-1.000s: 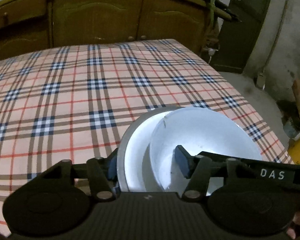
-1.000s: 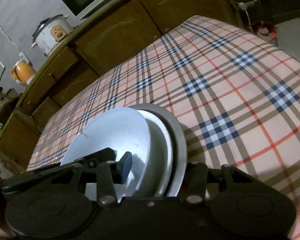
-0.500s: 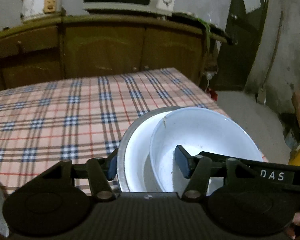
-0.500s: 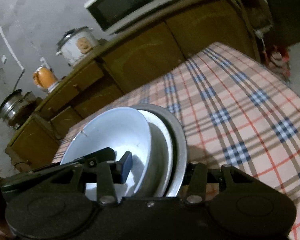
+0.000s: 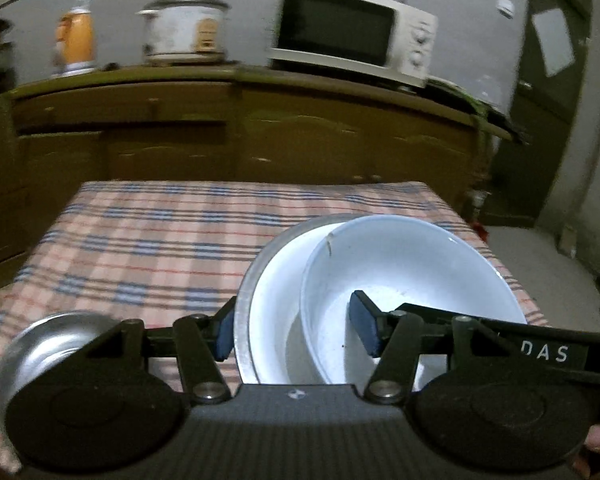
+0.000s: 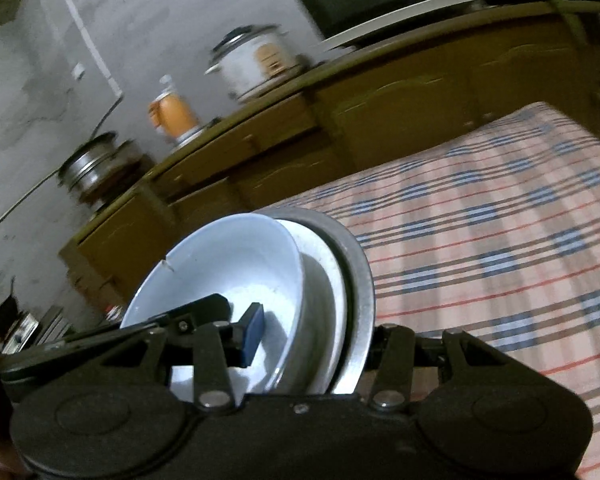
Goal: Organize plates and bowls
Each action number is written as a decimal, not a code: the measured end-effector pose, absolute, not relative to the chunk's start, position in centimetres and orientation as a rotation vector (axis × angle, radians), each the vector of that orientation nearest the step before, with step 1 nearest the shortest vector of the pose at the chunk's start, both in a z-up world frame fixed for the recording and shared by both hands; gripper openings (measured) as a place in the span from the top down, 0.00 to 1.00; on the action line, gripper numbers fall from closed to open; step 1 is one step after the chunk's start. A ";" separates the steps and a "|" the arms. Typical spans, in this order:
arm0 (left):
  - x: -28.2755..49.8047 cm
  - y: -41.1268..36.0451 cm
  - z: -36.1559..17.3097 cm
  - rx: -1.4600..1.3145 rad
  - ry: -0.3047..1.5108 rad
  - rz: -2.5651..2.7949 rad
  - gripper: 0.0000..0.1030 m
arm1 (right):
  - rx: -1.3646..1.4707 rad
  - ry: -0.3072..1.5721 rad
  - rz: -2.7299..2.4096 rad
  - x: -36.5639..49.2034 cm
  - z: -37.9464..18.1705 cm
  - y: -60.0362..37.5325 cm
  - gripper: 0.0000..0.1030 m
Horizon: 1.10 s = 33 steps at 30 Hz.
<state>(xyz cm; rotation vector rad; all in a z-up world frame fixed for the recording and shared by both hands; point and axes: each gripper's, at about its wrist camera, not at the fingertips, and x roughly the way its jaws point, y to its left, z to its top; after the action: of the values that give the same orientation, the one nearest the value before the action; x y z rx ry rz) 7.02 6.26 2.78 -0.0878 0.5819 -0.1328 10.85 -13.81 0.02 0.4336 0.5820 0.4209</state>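
Observation:
Both grippers clamp one stack of dishes held tilted above the plaid-covered table [image 5: 160, 240]. The stack is a white bowl [image 5: 412, 272], a white plate [image 5: 276, 320] behind it and a metal plate [image 5: 246, 304] outermost. My left gripper [image 5: 296, 332] is shut across the stack, one pad inside the bowl and one behind the metal plate. In the right wrist view the white bowl [image 6: 228, 264], white plate [image 6: 324, 304] and metal plate [image 6: 360, 280] sit in my right gripper [image 6: 312, 340], shut on them. A steel bowl [image 5: 48, 344] rests on the table at lower left.
A wooden cabinet [image 5: 240, 136] runs behind the table, carrying a microwave [image 5: 352, 36], a rice cooker [image 5: 184, 28] and an orange jug [image 5: 76, 40]. A steel pot [image 6: 88, 164] stands at its left end. Bare floor [image 5: 540, 264] lies right of the table.
Both grippers have lifted and tilted back with the stack, so the cabinet top and appliances have come into view. The steel bowl has appeared at lower left. The grip is unchanged.

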 end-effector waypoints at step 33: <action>7.9 26.0 -6.0 -0.238 0.710 0.070 0.43 | 0.361 0.804 0.567 17.0 -8.6 8.7 0.46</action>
<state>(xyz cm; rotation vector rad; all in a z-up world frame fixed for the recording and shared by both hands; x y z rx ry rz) 7.89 25.96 -6.03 -0.2382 0.7104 0.0704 17.01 8.70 -8.61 0.3611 0.8036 0.5668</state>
